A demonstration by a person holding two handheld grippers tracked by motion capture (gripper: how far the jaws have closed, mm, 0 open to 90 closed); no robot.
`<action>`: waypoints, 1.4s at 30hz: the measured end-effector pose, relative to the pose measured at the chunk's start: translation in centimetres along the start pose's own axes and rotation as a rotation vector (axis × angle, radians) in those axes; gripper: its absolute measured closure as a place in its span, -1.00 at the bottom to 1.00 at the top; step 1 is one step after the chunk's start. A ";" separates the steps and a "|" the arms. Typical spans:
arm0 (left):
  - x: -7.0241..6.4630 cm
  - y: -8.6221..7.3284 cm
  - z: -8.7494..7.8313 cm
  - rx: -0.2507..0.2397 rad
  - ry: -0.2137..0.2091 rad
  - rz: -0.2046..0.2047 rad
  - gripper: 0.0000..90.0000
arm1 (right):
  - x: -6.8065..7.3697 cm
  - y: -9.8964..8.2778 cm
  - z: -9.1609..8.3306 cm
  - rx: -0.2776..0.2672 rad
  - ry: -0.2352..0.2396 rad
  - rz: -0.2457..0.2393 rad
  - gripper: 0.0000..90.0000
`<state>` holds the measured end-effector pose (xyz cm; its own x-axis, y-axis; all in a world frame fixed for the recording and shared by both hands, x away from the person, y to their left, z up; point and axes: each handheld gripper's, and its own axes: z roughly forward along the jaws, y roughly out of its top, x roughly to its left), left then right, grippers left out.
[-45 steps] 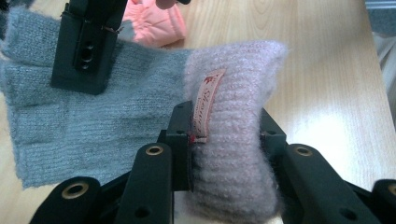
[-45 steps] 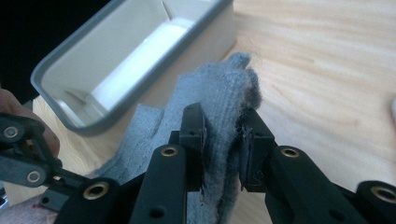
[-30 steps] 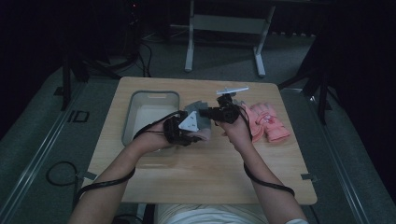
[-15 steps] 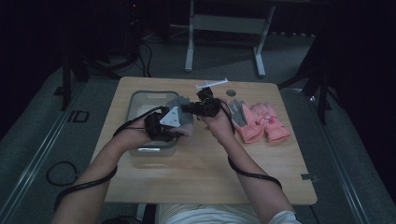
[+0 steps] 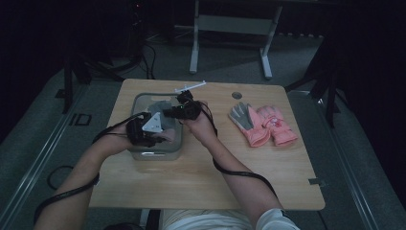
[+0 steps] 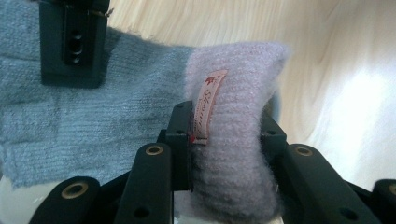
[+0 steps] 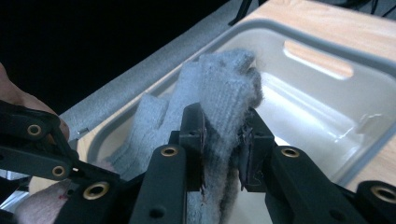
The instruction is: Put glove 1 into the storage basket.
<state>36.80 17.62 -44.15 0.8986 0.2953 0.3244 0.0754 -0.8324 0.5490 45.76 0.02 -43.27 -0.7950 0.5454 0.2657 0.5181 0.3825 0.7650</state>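
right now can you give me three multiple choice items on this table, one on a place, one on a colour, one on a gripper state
1. Where does the grey knitted glove hang?
A. over the grey bin
B. on the floor
C. on top of the pink gloves

2. What colour is the pair of gloves lying on the right of the table?
A. green
B. pink
C. black

3. How does the left gripper stand?
A. wide open with nothing in it
B. lying flat on the table
C. shut on the glove's cuff

Answers:
1 A, the right gripper holds it above the grey bin.
2 B, both are pink, one with a grey palm.
3 C, its jaws pinch the labelled cuff.
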 end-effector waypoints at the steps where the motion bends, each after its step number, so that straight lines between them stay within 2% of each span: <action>1: 0.1 -0.4 0.4 0.000 -0.001 -0.002 0.47 | -0.2 0.0 0.6 0.008 0.002 0.008 0.66; 3: 0.4 -1.0 1.2 0.011 -0.006 -0.002 0.46 | -0.5 -0.2 1.3 0.021 -0.001 0.020 0.66; 6: 1.1 -1.7 2.4 0.055 -0.014 0.015 0.46 | -0.8 -0.4 2.5 0.041 -0.015 0.023 0.66; 8: 1.3 -1.8 3.1 0.091 0.001 0.043 0.46 | -1.2 -0.6 3.2 0.044 -0.026 0.029 0.66; 11: 1.8 -1.8 4.4 0.141 -0.019 0.061 0.46 | -1.8 -0.8 4.5 0.070 -0.043 0.030 0.65; 15: 2.4 -2.0 5.7 0.163 -0.046 0.059 0.46 | -2.5 -1.0 5.4 0.089 -0.059 0.045 0.65; 19: 2.7 -2.2 6.5 0.181 -0.040 0.083 0.45 | -3.0 -1.3 5.7 0.095 -0.070 0.070 0.60; 22: 2.6 -2.1 6.9 0.183 -0.048 0.083 0.45 | -3.4 -1.4 5.8 0.098 -0.087 0.084 0.47; 26: 2.5 -2.3 7.7 0.225 -0.081 0.096 0.43 | -3.9 -1.4 5.6 0.104 -0.097 0.107 0.22; 27: 2.4 -2.4 7.8 0.221 -0.067 0.107 0.43 | -3.9 -1.4 5.4 0.097 -0.101 0.104 0.17; 28: 2.3 -2.4 7.9 0.219 -0.059 0.104 0.42 | -4.0 -1.3 5.1 0.087 -0.106 0.100 0.14; 31: 2.4 -2.4 8.0 0.229 -0.071 0.079 0.34 | -4.3 -1.1 4.2 0.050 -0.118 0.104 0.13; 33: 2.5 -2.3 7.8 0.211 -0.067 0.056 0.22 | -4.6 -1.1 3.5 0.037 -0.112 0.117 0.09; 35: 2.8 -2.2 7.4 0.195 -0.061 0.010 0.17 | -4.8 -1.1 2.9 0.032 -0.109 0.112 0.06; 39: 3.5 -1.4 6.2 0.177 -0.013 -0.030 -0.05 | -4.8 -1.4 1.4 -0.016 -0.103 0.094 -0.02; 42: 3.8 -1.0 5.1 0.145 -0.001 -0.064 -0.14 | -5.0 -1.9 0.1 -0.045 -0.090 0.079 -0.14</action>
<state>42.39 17.19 -47.43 0.8902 0.3499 0.2918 0.1943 -0.8709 0.4515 48.73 -3.36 -46.07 -0.7196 0.6380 0.2741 0.5618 0.3029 0.7699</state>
